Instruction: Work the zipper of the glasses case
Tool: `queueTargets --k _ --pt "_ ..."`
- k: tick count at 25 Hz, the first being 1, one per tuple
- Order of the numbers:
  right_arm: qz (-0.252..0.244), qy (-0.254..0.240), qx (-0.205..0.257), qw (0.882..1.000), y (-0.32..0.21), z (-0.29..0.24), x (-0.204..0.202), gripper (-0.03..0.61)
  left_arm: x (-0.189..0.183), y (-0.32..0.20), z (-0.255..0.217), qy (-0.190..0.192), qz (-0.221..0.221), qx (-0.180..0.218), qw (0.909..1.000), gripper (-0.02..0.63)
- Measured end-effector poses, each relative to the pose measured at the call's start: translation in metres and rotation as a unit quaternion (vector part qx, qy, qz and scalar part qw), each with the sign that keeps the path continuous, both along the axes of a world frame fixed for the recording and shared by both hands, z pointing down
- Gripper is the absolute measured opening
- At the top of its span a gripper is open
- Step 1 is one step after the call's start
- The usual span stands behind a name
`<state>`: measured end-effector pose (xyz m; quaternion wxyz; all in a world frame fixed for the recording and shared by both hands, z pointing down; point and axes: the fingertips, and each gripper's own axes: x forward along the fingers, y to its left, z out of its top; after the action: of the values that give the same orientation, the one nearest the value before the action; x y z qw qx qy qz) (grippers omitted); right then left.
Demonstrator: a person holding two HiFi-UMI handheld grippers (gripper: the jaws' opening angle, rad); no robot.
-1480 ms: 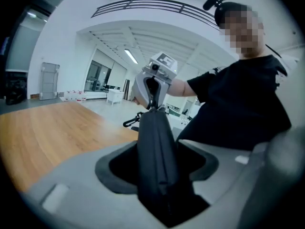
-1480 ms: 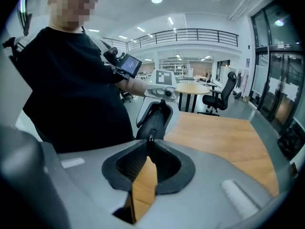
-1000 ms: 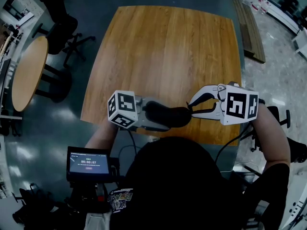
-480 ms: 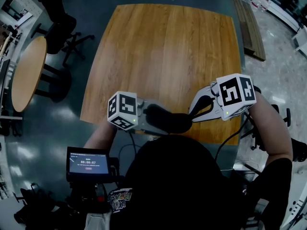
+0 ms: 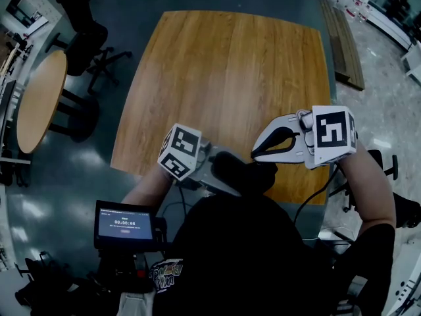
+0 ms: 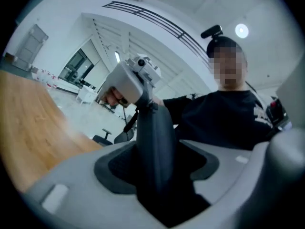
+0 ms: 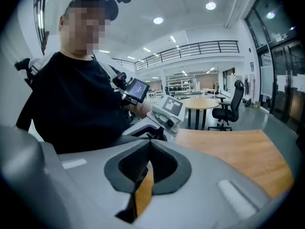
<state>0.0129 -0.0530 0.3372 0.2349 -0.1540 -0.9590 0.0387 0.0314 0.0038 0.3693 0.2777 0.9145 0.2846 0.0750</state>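
A black glasses case point(image 5: 242, 170) hangs in the air over the near edge of the wooden table point(image 5: 223, 64), close to the person's chest. My left gripper point(image 5: 220, 170) is shut on it; in the left gripper view the case point(image 6: 155, 142) stands up between the two pads. My right gripper point(image 5: 254, 155) meets the case's far end from the right. Its jaws have just been closing and now stand shut, pinching the small dark zipper pull point(image 7: 153, 133) at the case's tip. The right gripper point(image 6: 143, 101) also shows at the top of the case in the left gripper view.
A round table point(image 5: 39, 97) and dark office chairs point(image 5: 82, 38) stand at the left. A small screen with a timer point(image 5: 125, 224) sits by the person's left side. A wooden bench point(image 5: 345, 41) lies beyond the table's right edge.
Both grippers have lifted with the case and drawn a little nearer the person. The right jaws, open around the case's end a second ago, have shut on it.
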Motion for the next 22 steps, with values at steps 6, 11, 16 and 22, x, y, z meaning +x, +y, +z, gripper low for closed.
queueTargets --k 6,11,16,22 --pt "0.039 -0.061 0.027 0.997 -0.001 -0.02 -0.015 0.006 0.011 0.016 -0.027 0.028 0.041 -0.05 0.9975 0.261" --pt "0.083 -0.103 -0.117 0.984 -0.02 -0.03 0.037 0.014 0.0 -0.01 -0.013 0.038 -0.03 -0.072 0.9962 0.259" --pt "0.065 -0.061 -0.214 0.973 -0.017 -0.011 0.044 0.107 -0.004 -0.029 0.005 -0.031 -0.093 0.117 0.9882 0.259" --pt "0.047 0.003 -0.201 0.978 -0.017 0.017 0.026 0.161 -0.012 -0.049 0.038 -0.135 -0.117 0.346 0.9212 0.259"
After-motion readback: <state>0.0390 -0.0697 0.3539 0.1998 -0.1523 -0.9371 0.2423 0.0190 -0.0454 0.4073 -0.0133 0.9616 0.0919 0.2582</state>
